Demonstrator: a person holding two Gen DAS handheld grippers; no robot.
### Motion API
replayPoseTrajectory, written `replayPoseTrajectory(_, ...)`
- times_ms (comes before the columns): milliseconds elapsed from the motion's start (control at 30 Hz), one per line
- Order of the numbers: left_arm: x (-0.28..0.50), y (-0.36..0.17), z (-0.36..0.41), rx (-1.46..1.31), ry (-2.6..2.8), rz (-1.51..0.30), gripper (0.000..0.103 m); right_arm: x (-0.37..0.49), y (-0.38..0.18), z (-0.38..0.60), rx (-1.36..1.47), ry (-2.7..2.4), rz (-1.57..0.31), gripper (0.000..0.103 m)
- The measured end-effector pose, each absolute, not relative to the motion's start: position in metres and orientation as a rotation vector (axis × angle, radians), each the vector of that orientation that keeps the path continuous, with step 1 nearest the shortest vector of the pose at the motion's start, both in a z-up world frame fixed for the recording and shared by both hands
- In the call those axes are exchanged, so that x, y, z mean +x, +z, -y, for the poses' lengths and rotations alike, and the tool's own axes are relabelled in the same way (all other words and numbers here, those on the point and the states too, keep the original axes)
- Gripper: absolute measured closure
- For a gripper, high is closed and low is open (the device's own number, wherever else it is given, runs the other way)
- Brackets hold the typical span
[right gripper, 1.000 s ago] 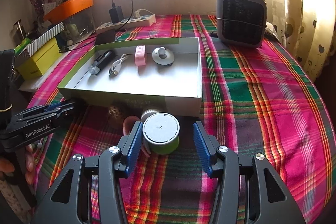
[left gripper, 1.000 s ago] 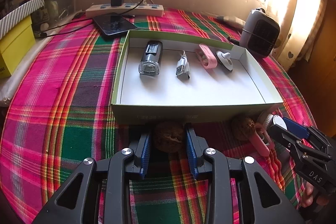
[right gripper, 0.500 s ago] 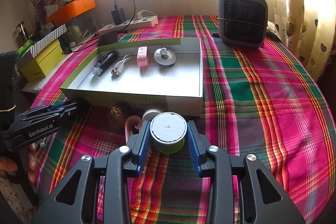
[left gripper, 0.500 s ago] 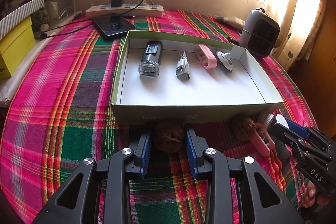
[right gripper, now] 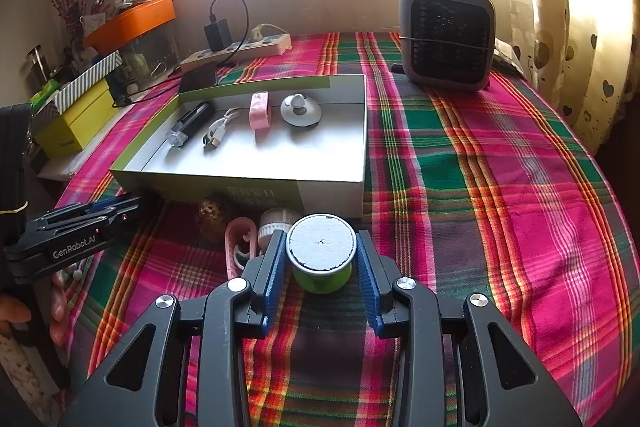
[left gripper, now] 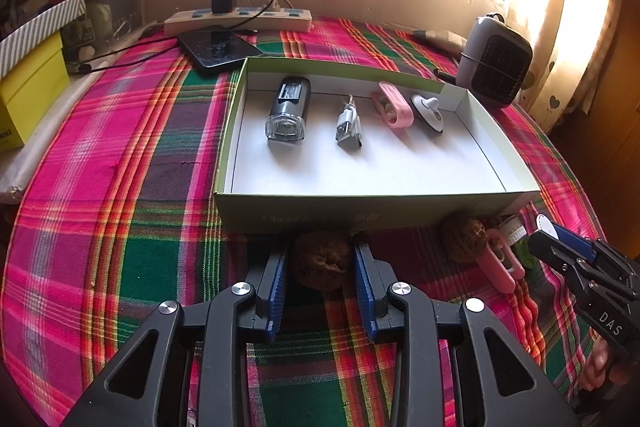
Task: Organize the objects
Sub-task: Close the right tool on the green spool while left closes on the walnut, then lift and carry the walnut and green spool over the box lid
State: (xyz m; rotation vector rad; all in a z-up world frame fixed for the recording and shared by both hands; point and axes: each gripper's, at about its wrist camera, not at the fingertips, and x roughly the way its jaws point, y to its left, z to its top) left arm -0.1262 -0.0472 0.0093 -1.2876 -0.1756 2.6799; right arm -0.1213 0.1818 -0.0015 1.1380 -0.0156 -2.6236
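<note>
Two grasps were recorded at once: a brown, rough-shelled walnut (left gripper: 322, 261) was clenched between the blue ribbed pads of the left gripper (left gripper: 320, 267), while a small green-bodied cylinder with a flat grey lid (right gripper: 321, 259) was gripped around its sides by the right gripper (right gripper: 321, 259). Both lay on the plaid cloth (right gripper: 480, 187) just in front of the open cardboard box (left gripper: 380, 217). The walnut was judged light and hard but prone to roll; the cylinder looked rigid and smooth, best held mid-body. A torch (left gripper: 289, 111), cable (left gripper: 349, 125), pink clip (left gripper: 394, 105) and suction hook (left gripper: 430, 107) were already lined up inside.
</note>
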Motion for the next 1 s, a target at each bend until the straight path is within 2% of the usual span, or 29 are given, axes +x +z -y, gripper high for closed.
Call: replayPoseTrajectory(1000,-0.112,0.012,0.044,-1.266,2.658,0.142,0.074,-0.116,-0.001,-0.188,1.135,-2.616,0.063,0.067)
